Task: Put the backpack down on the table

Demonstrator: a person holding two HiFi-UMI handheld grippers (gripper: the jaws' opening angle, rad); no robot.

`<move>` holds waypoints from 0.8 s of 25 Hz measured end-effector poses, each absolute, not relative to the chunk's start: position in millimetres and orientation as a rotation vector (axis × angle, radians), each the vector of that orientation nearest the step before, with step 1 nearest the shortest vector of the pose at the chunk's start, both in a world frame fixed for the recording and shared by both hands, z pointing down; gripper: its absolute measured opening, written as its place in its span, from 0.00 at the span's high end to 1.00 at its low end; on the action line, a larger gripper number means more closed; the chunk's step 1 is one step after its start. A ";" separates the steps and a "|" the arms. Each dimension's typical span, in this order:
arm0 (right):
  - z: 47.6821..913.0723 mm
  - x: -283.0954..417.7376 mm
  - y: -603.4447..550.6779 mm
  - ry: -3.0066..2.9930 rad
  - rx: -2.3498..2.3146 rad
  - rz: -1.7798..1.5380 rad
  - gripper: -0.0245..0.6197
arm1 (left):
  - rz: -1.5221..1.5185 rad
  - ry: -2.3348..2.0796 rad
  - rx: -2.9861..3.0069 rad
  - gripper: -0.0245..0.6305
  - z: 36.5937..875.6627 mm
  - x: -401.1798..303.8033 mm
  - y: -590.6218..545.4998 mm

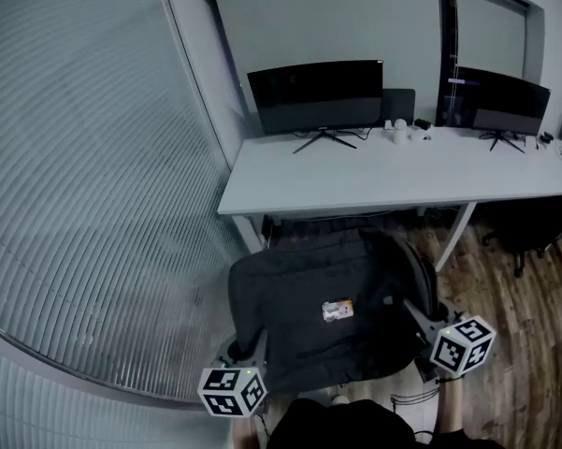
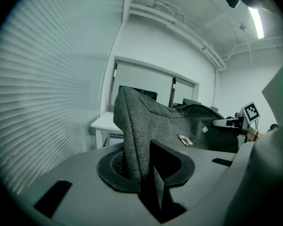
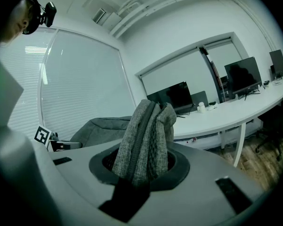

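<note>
cool, even indoor light, moderately dim. ceiling strip lamp (image 2: 256,21) glares in left gripper view. gripper views: heavy fisheye bending, black corners, soft foreground. deep shadow under desk (image 1: 374,181) front edge.

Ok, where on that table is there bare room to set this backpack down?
The table's front strip is bare from its left corner, past the left monitor's stand, to in front of the right monitor; the backpack should fit there. Crowded: the back edge between the monitors, with small white items, and clutter at the far right end.
</note>
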State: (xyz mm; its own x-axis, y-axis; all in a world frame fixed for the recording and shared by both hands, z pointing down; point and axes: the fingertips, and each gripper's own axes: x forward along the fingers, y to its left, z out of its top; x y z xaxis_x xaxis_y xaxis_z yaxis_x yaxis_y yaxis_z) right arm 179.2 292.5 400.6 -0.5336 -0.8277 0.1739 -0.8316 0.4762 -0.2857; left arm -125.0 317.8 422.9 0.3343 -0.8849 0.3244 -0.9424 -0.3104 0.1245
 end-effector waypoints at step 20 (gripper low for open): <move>421.7 171.1 177.5 -2.643 1.549 0.543 0.80 | 0.288 -1.595 2.297 0.83 451.7 -133.3 192.4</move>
State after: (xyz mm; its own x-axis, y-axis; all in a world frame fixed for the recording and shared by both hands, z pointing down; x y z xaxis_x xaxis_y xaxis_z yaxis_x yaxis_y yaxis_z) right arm 171.1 177.5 421.7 -0.5038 -0.8404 0.1999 -0.8511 0.4434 -0.2810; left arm -133.3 192.4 451.7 0.3531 -0.8690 0.3468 -0.9354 -0.3194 0.1520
